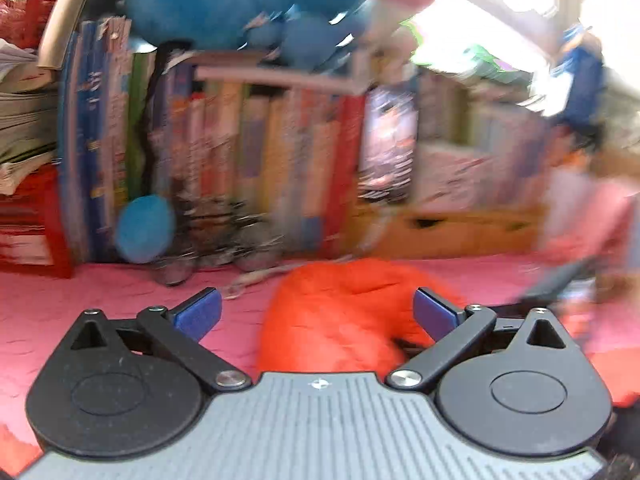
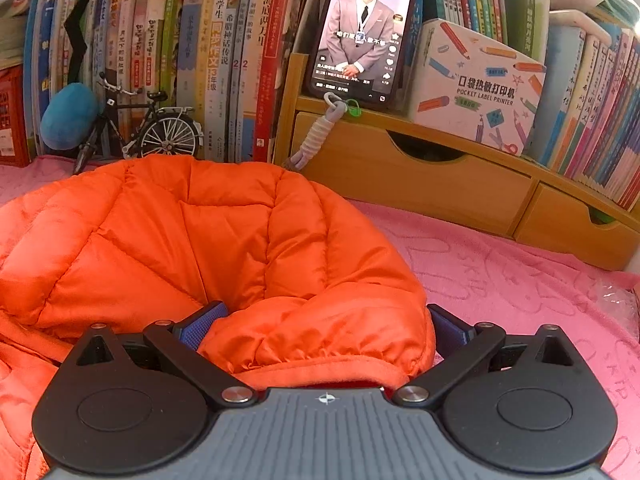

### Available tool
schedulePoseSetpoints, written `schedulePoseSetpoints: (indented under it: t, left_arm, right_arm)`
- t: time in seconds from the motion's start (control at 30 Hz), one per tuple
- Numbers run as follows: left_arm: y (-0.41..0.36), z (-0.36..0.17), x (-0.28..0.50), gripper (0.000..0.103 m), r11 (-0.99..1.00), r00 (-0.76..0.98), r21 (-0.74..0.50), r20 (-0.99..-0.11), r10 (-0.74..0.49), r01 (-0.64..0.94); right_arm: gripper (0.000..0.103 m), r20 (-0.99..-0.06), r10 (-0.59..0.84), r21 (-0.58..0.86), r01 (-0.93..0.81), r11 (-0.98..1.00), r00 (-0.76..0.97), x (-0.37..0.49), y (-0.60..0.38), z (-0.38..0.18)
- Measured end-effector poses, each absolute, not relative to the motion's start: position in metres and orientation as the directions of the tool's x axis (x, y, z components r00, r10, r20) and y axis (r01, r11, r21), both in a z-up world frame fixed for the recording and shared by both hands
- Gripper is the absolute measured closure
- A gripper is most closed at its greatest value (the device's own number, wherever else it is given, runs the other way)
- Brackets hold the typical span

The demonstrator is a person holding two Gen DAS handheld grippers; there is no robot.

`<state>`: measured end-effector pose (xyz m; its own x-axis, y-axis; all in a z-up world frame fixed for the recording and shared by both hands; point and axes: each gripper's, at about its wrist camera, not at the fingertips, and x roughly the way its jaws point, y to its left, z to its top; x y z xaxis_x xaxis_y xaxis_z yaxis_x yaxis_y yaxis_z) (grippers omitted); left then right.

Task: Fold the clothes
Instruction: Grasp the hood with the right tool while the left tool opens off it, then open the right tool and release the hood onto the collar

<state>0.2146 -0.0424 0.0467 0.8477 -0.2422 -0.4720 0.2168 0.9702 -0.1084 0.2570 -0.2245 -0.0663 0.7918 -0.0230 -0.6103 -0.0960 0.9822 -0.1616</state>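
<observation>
While the fold is only partly made, the right gripper (image 2: 320, 326) is standing with its jaws wide apart around a bunched cuff or hem of the orange quilted jacket (image 2: 224, 240), not clamped. The left gripper (image 1: 316, 312), likewise spread and holding nothing, is hovering near the same garment in a blurred view. The jacket is lying heaped on the pink blanket (image 2: 520, 280), toward the blanket's far edge; smoothing and further folds are, by my judgement, remaining. Behind it a model bicycle (image 2: 160, 132), a wooden drawer unit (image 2: 420, 184), a phone (image 2: 362, 28) showing video, and a box (image 2: 480, 88) reading "POCKET LABEL PRINTER" are standing before rows of Chinese-titled books (image 2: 224, 60).
</observation>
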Motion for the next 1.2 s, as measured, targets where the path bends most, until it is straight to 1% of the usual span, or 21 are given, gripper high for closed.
schedulePoseSetpoints:
  t: [0.13, 0.23, 0.3, 0.4, 0.5, 0.57, 0.63, 0.73, 0.8, 0.93, 1.0, 1.07, 1.13, 1.2]
  left_arm:
    - [-0.076, 0.013, 0.234, 0.004, 0.99, 0.83, 0.048, -0.55, -0.085, 0.133]
    - [-0.087, -0.01, 0.242, 0.003, 0.98, 0.819, 0.179, -0.573, 0.031, 0.088]
    - [-0.086, -0.017, 0.246, 0.001, 0.974, 0.816, 0.208, -0.576, 0.048, 0.09]
    - [-0.08, -0.023, 0.25, 0.0, 0.975, 0.794, 0.214, -0.602, 0.086, 0.056]
    - [-0.075, -0.025, 0.253, 0.0, 0.981, 0.784, 0.191, -0.615, 0.085, 0.044]
    - [-0.073, -0.025, 0.251, 0.0, 0.983, 0.782, 0.183, -0.617, 0.086, 0.036]
    - [-0.074, -0.024, 0.25, 0.0, 0.982, 0.784, 0.189, -0.613, 0.098, 0.025]
    - [-0.074, -0.024, 0.249, 0.0, 0.98, 0.786, 0.196, -0.608, 0.111, 0.013]
    - [-0.075, -0.024, 0.248, 0.0, 0.98, 0.787, 0.2, -0.605, 0.119, 0.006]
    - [-0.071, -0.022, 0.248, 0.0, 0.98, 0.789, 0.193, -0.596, 0.149, -0.039]
    - [-0.066, -0.022, 0.249, 0.0, 0.985, 0.782, 0.163, -0.607, 0.139, -0.048]
    - [-0.06, -0.02, 0.25, 0.0, 0.993, 0.774, 0.113, -0.624, 0.106, -0.045]
    - [-0.049, -0.016, 0.249, 0.001, 0.999, 0.765, 0.021, -0.644, 0.032, -0.024]
    - [-0.036, -0.005, 0.245, 0.003, 0.996, 0.772, -0.081, -0.634, -0.029, -0.028]
  right_arm:
    - [0.0, -0.615, -0.017, -0.142, -0.09, 0.986, 0.788, 0.257, -0.227, -0.066]
    - [0.0, -0.622, -0.008, -0.123, -0.087, 0.989, 0.783, 0.257, -0.229, -0.067]
    - [0.0, -0.628, 0.0, -0.107, -0.087, 0.99, 0.778, 0.258, -0.231, -0.067]
    - [0.0, -0.636, 0.014, -0.082, -0.085, 0.993, 0.771, 0.259, -0.234, -0.068]
    - [0.0, -0.638, 0.007, -0.074, -0.07, 0.995, 0.77, 0.258, -0.236, -0.067]
    - [0.0, -0.633, -0.031, -0.09, -0.034, 0.995, 0.773, 0.255, -0.238, -0.067]
    - [0.0, -0.629, -0.072, -0.083, 0.025, 0.996, 0.774, 0.25, -0.246, -0.066]
    - [0.0, -0.637, -0.158, -0.053, 0.162, 0.985, 0.754, 0.246, -0.261, -0.066]
    - [0.0, -0.641, -0.178, -0.02, 0.216, 0.976, 0.747, 0.244, -0.269, -0.066]
    - [0.0, -0.603, -0.297, -0.08, 0.314, 0.946, 0.74, 0.237, -0.265, -0.065]
    - [0.0, -0.581, -0.353, -0.11, 0.359, 0.927, 0.733, 0.234, -0.264, -0.064]
    - [0.0, -0.61, -0.318, -0.064, 0.354, 0.933, 0.726, 0.236, -0.273, -0.066]
    - [0.0, -0.632, -0.277, -0.009, 0.351, 0.936, 0.724, 0.237, -0.283, -0.066]
    - [0.003, -0.621, -0.187, 0.077, 0.297, 0.952, 0.761, 0.231, -0.291, -0.058]
